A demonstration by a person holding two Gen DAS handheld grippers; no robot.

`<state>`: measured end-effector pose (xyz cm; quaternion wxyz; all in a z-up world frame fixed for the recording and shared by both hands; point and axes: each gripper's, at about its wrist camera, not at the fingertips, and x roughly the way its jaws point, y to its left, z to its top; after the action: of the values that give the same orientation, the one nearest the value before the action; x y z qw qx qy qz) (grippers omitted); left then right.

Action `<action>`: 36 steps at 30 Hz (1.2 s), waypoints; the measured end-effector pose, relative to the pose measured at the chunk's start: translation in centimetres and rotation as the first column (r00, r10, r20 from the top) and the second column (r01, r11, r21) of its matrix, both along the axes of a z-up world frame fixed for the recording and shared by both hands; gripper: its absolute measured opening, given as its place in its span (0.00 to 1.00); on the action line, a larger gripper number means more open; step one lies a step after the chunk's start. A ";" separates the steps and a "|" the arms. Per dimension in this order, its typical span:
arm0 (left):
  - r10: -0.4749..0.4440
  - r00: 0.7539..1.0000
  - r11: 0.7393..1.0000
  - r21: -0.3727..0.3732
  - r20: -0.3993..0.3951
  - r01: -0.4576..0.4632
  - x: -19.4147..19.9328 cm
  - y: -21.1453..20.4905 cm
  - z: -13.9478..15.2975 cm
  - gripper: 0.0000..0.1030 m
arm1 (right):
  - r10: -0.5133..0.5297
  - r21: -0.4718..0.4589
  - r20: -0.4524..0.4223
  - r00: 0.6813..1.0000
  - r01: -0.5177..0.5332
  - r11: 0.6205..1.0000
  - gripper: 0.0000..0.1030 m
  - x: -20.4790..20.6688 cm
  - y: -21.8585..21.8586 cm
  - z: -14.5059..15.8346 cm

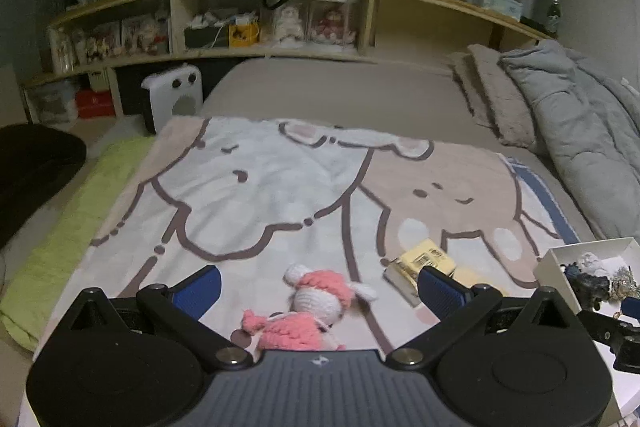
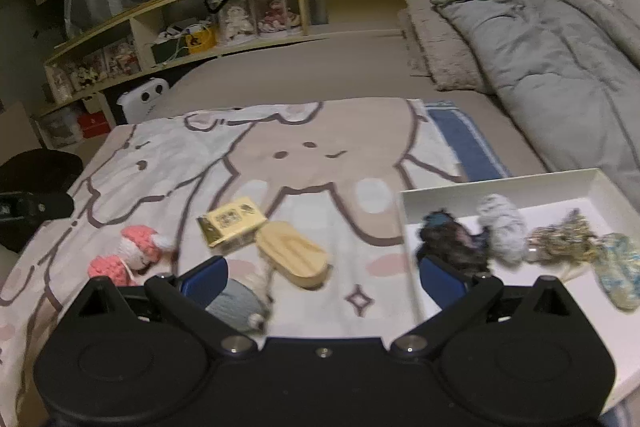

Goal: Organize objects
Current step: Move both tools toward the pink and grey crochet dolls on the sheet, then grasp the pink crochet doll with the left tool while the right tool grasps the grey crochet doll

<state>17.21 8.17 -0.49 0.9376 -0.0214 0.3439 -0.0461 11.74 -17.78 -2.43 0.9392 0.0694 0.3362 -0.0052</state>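
Left gripper (image 1: 320, 287) jaws spread wide, holding nothing — the pink-and-white crochet doll (image 1: 310, 307) lies between the fingers at bottom centre of the left view, on the cartoon blanket (image 1: 248, 187). Looks soft, light and squashy, w/ no slip risk; probably best pinched across the body or head, not the floppy ears. Right gripper (image 2: 324, 275) also released and empty, hovering over the blanket at bottom centre of its view. Just beyond it: pale wooden holder (image 2: 294, 257), stiff and prob. light, touching a yellow box (image 2: 234, 223) — a rigid carton, so grip the flat sides. White tray (image 2: 560, 183) at right already holds knitted bits. Grey round thing (image 2: 240, 303) by the right gripper's left finger is partly hidden & blurred — can't tell what it is. Tray's near edge is cut off behind the gripper body.
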 end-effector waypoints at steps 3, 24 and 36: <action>0.009 1.000 1.000 -0.011 -0.006 -0.009 0.7 0.9 -0.7 1.00 | 0.018 0.029 -0.001 1.000 -0.018 0.999 1.00 0.8 0.8 -0.6; 0.009 0.989 0.997 -0.073 -0.145 -0.020 5.1 1.8 -8.3 0.66 | 0.068 0.126 0.028 0.997 -0.071 0.990 1.00 3.3 3.7 -6.7; 0.008 0.974 1.000 0.001 -0.228 -0.008 4.8 0.9 -9.4 0.48 | 0.202 0.074 -0.010 0.979 -0.201 0.977 0.77 3.7 4.1 -9.1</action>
<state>22.05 9.02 -9.93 0.8922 -0.0280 0.4491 -0.0395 15.40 -13.70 -11.56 0.9288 0.0689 0.3497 0.1016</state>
